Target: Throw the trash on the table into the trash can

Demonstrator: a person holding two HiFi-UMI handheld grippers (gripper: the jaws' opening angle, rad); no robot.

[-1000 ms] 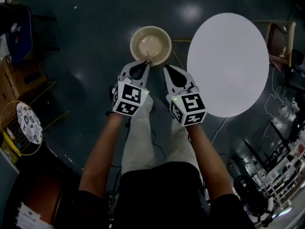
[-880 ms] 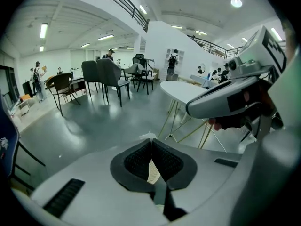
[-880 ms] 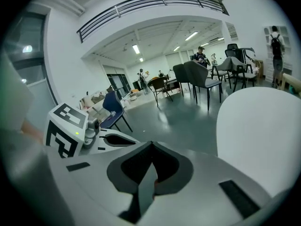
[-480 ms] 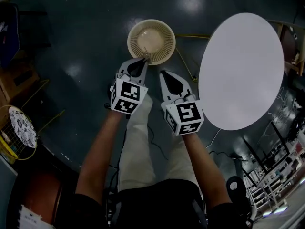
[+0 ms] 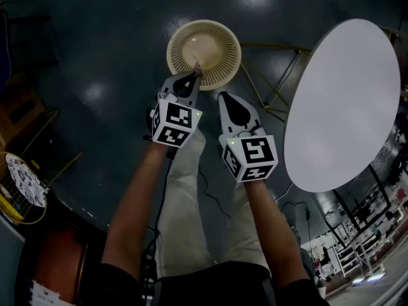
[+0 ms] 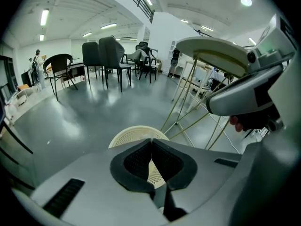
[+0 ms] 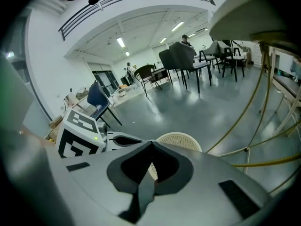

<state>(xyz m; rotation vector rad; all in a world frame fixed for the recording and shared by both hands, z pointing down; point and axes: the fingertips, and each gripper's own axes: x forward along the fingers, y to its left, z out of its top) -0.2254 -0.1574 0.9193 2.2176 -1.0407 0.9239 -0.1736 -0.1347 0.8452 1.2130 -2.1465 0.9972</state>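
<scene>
Left gripper point(image 5: 192, 76) and right gripper point(image 5: 224, 96) show jaws together, empty; both hover by the mesh trash can point(image 5: 213, 43). A round table point(image 5: 344, 107) stands alongside

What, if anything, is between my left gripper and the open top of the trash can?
Nothing visible. The left gripper points at the near rim of the trash can, whose open top is uncovered. The right gripper is beside it, out of the path, and the table stands off to the right.
</scene>
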